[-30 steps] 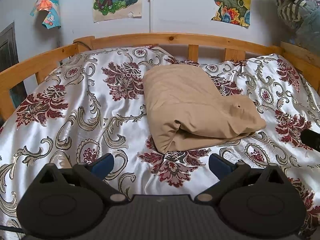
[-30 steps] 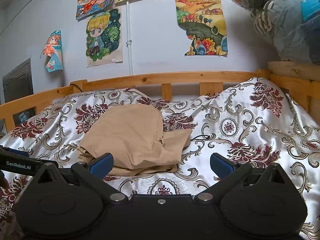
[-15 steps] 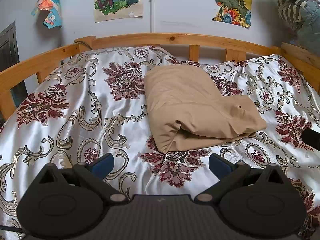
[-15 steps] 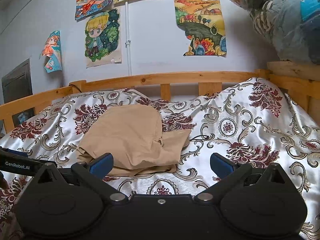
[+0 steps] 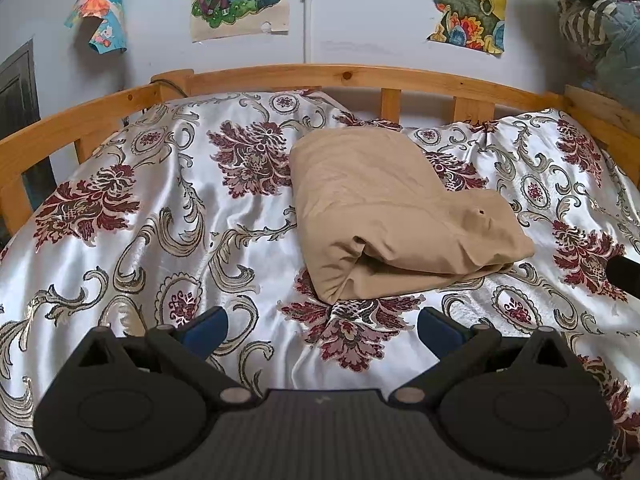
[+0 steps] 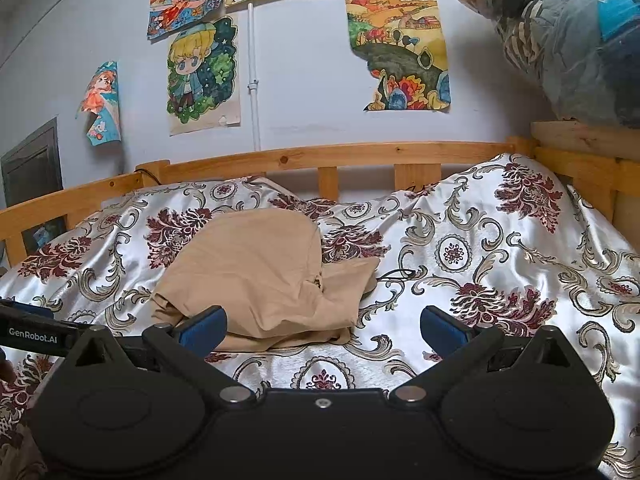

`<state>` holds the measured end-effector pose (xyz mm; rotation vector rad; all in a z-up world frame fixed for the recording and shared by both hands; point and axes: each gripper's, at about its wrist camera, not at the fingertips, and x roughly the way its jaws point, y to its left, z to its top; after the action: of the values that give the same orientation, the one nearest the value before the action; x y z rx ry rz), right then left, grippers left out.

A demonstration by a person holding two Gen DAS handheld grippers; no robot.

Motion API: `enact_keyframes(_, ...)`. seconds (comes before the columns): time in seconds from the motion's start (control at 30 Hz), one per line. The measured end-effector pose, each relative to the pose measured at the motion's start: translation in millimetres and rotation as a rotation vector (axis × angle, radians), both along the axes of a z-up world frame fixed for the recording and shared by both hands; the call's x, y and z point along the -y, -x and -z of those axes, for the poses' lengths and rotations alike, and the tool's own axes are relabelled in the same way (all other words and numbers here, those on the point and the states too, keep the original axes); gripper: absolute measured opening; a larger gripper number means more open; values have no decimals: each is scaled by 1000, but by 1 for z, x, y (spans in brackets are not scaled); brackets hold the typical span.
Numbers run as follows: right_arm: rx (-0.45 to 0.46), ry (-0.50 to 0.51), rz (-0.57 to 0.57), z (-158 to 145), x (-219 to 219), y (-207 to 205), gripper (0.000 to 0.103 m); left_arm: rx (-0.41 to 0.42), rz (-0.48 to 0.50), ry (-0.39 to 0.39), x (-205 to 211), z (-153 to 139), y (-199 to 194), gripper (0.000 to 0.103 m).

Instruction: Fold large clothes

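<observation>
A tan garment (image 5: 384, 208) lies folded into a thick bundle on the floral satin bedspread (image 5: 160, 216), near the middle of the bed. It also shows in the right wrist view (image 6: 260, 276). My left gripper (image 5: 322, 330) is open and empty, held just short of the bundle's near edge. My right gripper (image 6: 322, 326) is open and empty, with its left fingertip (image 6: 202, 326) in front of the bundle's near edge. The left gripper's body (image 6: 32, 330) shows at the left edge of the right wrist view.
A wooden bed rail (image 5: 360, 76) runs along the back and both sides. Posters (image 6: 396, 48) hang on the wall behind. A plastic-wrapped bundle of bedding (image 6: 572, 40) sits on a raised wooden ledge at the right.
Both grippers have stayed open and nearly still. The garment has not moved.
</observation>
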<state>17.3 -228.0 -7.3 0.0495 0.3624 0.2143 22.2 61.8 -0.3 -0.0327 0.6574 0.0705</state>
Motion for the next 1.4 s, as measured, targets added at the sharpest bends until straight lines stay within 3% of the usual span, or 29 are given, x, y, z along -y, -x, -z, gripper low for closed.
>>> enact_keyframes(1.4,-19,1,21,4,-6,3,102,-11,-15,28,0,-1,0,102)
